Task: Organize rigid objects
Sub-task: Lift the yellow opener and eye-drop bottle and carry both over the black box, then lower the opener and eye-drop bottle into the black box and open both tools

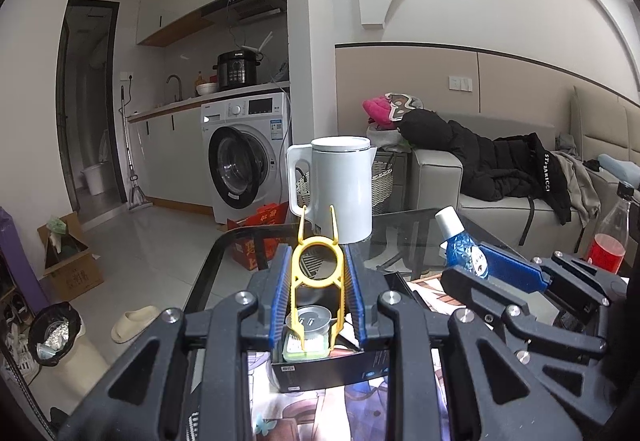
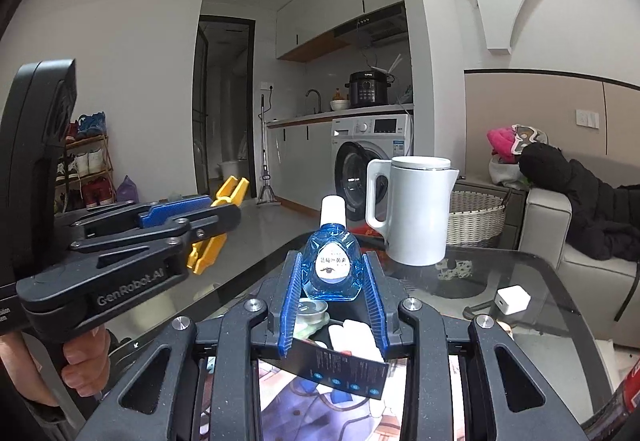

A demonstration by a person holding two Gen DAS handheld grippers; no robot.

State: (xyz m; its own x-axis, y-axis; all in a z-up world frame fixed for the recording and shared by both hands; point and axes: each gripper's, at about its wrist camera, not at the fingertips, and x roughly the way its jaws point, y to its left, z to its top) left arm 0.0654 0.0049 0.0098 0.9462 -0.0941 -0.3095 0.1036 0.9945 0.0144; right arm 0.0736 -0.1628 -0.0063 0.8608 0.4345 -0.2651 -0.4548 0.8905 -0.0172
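Between left gripper (image 1: pixel 319 261) jaws, yellow tool (image 1: pixel 318 273); right gripper (image 2: pixel 331 273) clamps blue bottle (image 2: pixel 331 267).

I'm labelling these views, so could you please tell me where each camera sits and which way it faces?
Left wrist: sits on the left gripper, looking along its jaws, shut on a yellow plastic tool, towards the white kettle; the right gripper shows alongside.
Right wrist: sits on the right gripper, jaws shut on a blue bottle, facing the kettle; the left gripper and a hand show.
Shared: kettle, washing machine, black box.
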